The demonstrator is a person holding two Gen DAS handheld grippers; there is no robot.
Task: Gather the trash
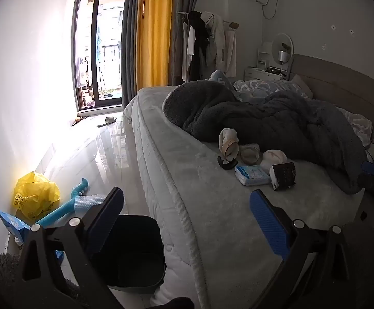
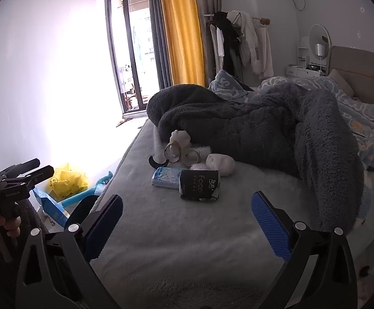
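Note:
Trash lies on the grey bed (image 2: pixel 161 244): a black tissue pack (image 2: pixel 200 185), a blue-white tissue pack (image 2: pixel 165 177), white crumpled tissues (image 2: pixel 220 164), tape rings (image 2: pixel 172 152) and a black curved piece (image 2: pixel 157 163). The same pile shows in the left wrist view, with the black pack (image 1: pixel 283 175) and blue pack (image 1: pixel 251 175). A black bin (image 1: pixel 130 249) stands on the floor beside the bed, under my open, empty left gripper (image 1: pixel 187 216). My right gripper (image 2: pixel 187 219) is open and empty above the bed, short of the pile.
A dark fleece blanket (image 2: pixel 264 128) is heaped behind the pile. A yellow bag (image 1: pixel 36 195), a blue toy (image 1: pixel 66 206) and a blue packet (image 1: pixel 11 222) lie on the floor by the wall. A slipper (image 1: pixel 107 121) lies near the balcony door.

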